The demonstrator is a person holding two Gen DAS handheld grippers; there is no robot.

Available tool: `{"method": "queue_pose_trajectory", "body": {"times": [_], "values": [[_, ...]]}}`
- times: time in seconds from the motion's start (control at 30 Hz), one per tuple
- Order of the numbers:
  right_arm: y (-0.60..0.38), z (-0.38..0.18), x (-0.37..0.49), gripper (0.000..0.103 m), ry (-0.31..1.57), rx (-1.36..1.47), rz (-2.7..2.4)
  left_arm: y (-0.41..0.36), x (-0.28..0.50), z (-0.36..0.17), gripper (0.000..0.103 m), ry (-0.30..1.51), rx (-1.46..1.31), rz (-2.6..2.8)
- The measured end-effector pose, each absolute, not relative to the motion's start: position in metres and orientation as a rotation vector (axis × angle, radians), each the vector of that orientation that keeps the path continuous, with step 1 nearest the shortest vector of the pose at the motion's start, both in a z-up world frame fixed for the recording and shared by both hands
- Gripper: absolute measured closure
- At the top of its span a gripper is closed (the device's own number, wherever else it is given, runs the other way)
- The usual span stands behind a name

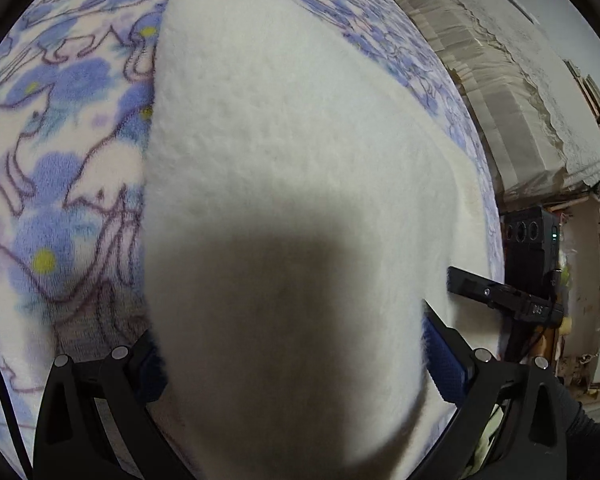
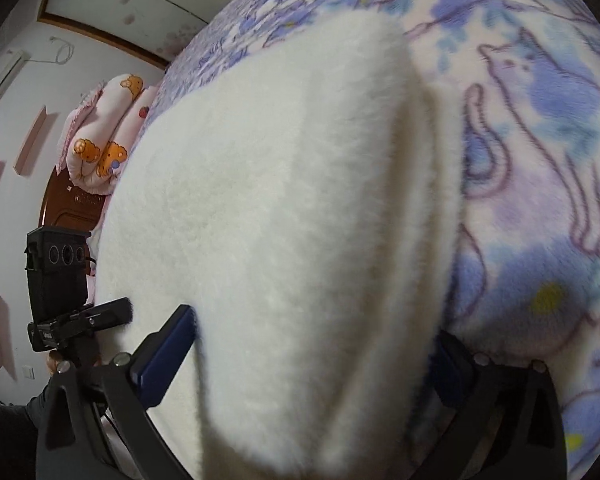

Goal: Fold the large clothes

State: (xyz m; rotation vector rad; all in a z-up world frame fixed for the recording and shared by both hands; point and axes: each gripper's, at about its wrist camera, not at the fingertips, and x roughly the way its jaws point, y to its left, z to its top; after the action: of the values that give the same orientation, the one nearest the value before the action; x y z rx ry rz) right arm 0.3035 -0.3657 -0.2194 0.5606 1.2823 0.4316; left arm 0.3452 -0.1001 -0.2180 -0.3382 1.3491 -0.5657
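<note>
A thick white fleece garment (image 1: 292,152) lies on a blue-and-white cat-print blanket (image 1: 52,152) and fills both views. My left gripper (image 1: 292,364) has its fingers spread wide on either side of a raised fold of the garment, the blue pads (image 1: 446,364) apart. My right gripper (image 2: 312,356) stands the same way around a fold of the white garment (image 2: 284,208), its left blue pad (image 2: 166,356) clear of the cloth. The blanket also shows in the right wrist view (image 2: 540,160). Each gripper shows in the other's view, at the garment's edge.
The other gripper (image 1: 532,264) with its camera sits at the right edge of the left wrist view, and at the left (image 2: 60,280) in the right wrist view. A covered stack (image 1: 500,80) lies beyond the bed. A pink bear-print quilt (image 2: 104,136) sits by a wooden headboard.
</note>
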Motion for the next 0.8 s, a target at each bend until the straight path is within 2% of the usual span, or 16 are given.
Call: {"method": "queue_pose_trajectory", "body": {"times": [0.1,0.17,0.23,0.27,0.33,0.37,0.43,0.5,0.6,0.8], "values": [[-0.362,-0.216,0.302,0.001,1.292,0.552,0.41,-0.106,0.346,-0.215,0.0,1.329,-0.29,-0.55],[-0.359,-0.213,0.3,0.006,1.296,0.553,0.395,-0.109,0.346,-0.214,0.0,1.332,-0.275,-0.533],[-0.359,-0.209,0.297,0.02,1.296,0.553,0.392,-0.11,0.346,-0.211,0.0,1.333,-0.246,-0.522],[-0.357,-0.205,0.296,0.023,1.294,0.542,0.384,-0.111,0.345,-0.209,0.0,1.336,-0.233,-0.515],[-0.352,-0.197,0.293,0.036,1.287,0.526,0.36,-0.115,0.347,-0.206,0.001,1.344,-0.219,-0.495],[-0.347,-0.192,0.292,0.039,1.285,0.507,0.342,-0.12,0.348,-0.205,0.002,1.344,-0.211,-0.484],[-0.337,-0.181,0.291,0.052,1.279,0.464,0.303,-0.13,0.349,-0.198,0.012,1.33,-0.198,-0.464],[-0.329,-0.168,0.288,0.058,1.272,0.418,0.261,-0.13,0.345,-0.19,0.02,1.313,-0.185,-0.451],[-0.313,-0.146,0.281,0.061,1.244,0.383,0.222,-0.125,0.343,-0.178,0.028,1.309,-0.196,-0.44],[-0.271,-0.118,0.259,0.063,1.248,0.386,0.224,-0.102,0.327,-0.148,0.031,1.294,-0.13,-0.442]]}}
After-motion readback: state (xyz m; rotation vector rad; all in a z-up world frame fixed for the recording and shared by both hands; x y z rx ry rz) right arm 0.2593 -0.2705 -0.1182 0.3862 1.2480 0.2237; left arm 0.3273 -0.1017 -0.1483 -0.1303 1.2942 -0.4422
